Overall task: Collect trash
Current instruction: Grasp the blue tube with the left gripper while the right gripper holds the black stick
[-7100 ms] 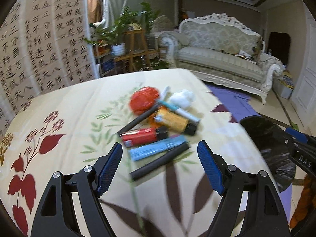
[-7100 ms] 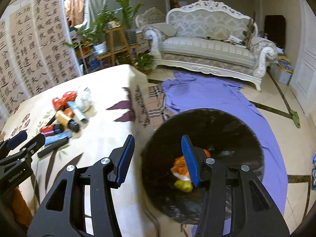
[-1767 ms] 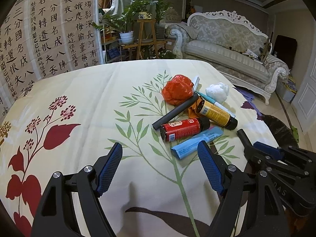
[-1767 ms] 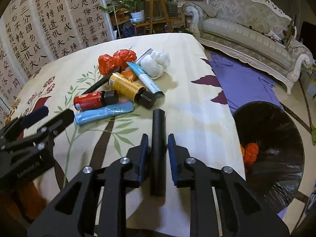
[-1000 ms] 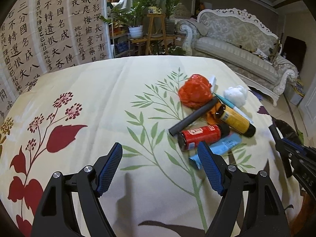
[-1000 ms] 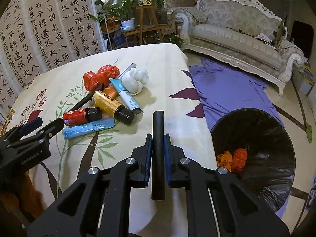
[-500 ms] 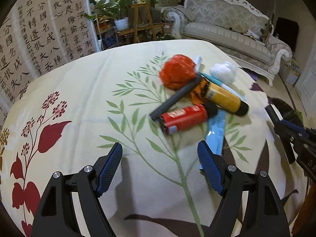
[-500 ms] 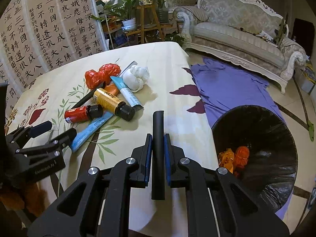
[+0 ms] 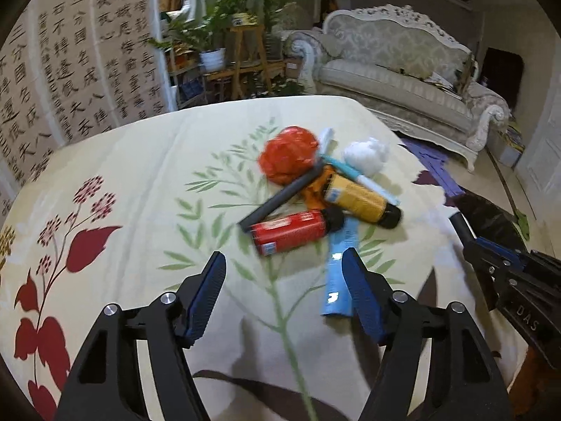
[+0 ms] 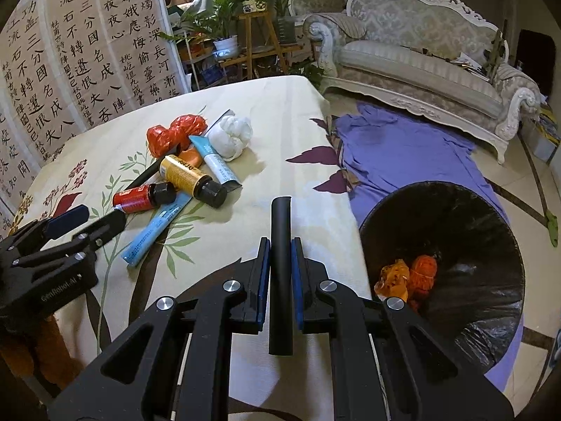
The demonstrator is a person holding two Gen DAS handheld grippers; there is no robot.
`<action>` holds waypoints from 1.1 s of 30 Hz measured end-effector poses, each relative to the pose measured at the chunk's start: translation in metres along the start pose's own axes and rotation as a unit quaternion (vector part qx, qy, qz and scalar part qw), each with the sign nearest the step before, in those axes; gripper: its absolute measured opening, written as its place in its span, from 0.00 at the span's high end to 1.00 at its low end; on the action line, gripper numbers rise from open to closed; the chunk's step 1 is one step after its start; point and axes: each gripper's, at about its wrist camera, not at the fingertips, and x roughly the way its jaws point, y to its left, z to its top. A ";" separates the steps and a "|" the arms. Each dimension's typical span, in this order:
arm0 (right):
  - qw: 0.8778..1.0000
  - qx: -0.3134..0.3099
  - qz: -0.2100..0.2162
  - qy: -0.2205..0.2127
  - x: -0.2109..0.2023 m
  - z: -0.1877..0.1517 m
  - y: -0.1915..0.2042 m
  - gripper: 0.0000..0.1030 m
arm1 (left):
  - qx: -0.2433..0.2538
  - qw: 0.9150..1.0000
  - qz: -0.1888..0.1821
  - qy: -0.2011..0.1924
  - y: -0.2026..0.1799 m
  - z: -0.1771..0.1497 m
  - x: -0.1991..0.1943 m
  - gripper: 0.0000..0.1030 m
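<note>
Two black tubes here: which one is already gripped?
The black tube between the right gripper fingers, by the bin; the other lies in the pile.

A home living room. At 1 o'clock stands a carved, cream-framed sofa (image 10: 424, 59) with patterned upholstery. At 12 o'clock a wooden plant stand (image 10: 259, 45) carries potted plants (image 10: 224, 31). A folding screen (image 10: 77, 56) covered in Chinese calligraphy fills the 10 o'clock side. The worktop (image 9: 147, 182) wears a floral cloth. A purple cloth (image 10: 403, 154) lies on the tiled floor beside a lined bin (image 10: 491, 238) at 3 o'clock.
</note>
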 end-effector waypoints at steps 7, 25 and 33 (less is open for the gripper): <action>1.000 0.007 0.004 0.000 -0.001 -0.001 -0.007 0.89 | 0.012 0.999 -0.027 0.045 -0.015 -0.001 0.024 0.53; 1.000 0.012 0.002 0.000 -0.002 -0.005 -0.013 0.89 | 0.025 0.998 -0.055 0.024 -0.024 -0.017 0.000 0.83; 1.000 0.014 -0.008 -0.009 -0.017 -0.010 -0.018 0.89 | 0.014 0.998 -0.057 -0.014 -0.026 -0.019 -0.025 0.83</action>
